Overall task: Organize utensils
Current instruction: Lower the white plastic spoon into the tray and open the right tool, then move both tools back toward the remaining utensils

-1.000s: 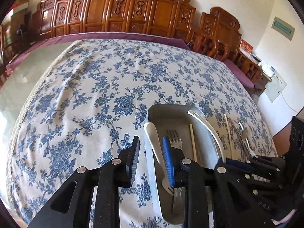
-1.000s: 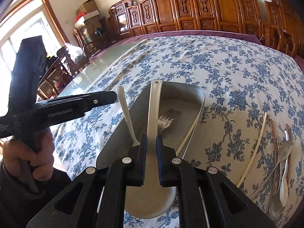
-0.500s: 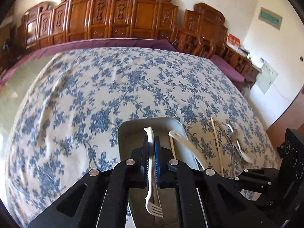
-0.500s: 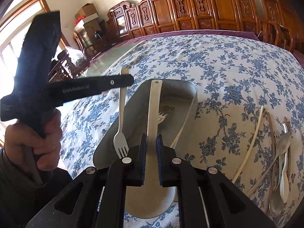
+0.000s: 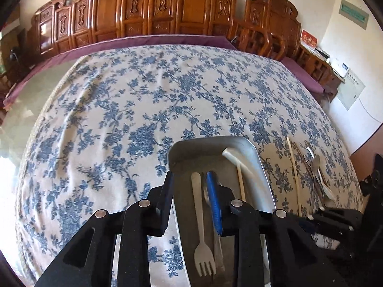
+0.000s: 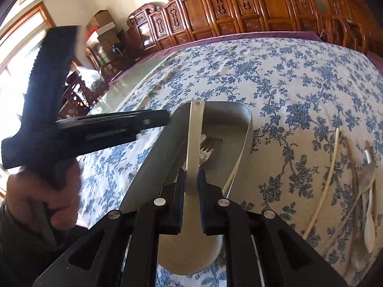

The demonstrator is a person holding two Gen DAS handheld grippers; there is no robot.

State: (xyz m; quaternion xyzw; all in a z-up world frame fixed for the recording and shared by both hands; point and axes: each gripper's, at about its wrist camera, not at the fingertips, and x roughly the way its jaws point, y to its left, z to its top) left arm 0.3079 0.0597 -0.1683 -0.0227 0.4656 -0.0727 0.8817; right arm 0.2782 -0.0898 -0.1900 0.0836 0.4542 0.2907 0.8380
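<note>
- While the left tongs (image 5: pixel 191 205) hang over the metal tray (image 5: pixel 259 167) with their two fingers spread wide, nothing is held between them; a pale plastic fork (image 5: pixel 199 217) lies loose in the tray under the gap, tines toward the camera.
- The right tongs (image 6: pixel 191 198) are nearly closed on the flat handle of a cream spatula (image 6: pixel 195 138), pinching it from both sides above the tray (image 6: pixel 249 129).
- In the right wrist view, a metal fork (image 6: pixel 208 146) rests on the tray floor, partly hidden behind the spatula handle.
- A white curved utensil (image 5: pixel 241 165) and a pale chopstick (image 5: pixel 240 181) lean along the tray's right wall.
- The tray sits near the front edge of the bench, on a blue floral tablecloth (image 5: pixel 143 100).
- More utensils (image 6: pixel 363 186) (a chopstick, spoons, others hard to separate) lie in a loose row on the cloth beside the tray, toward the bench's right edge.
- Carved wooden chairs (image 5: pixel 167 12) line the far edge.
</note>
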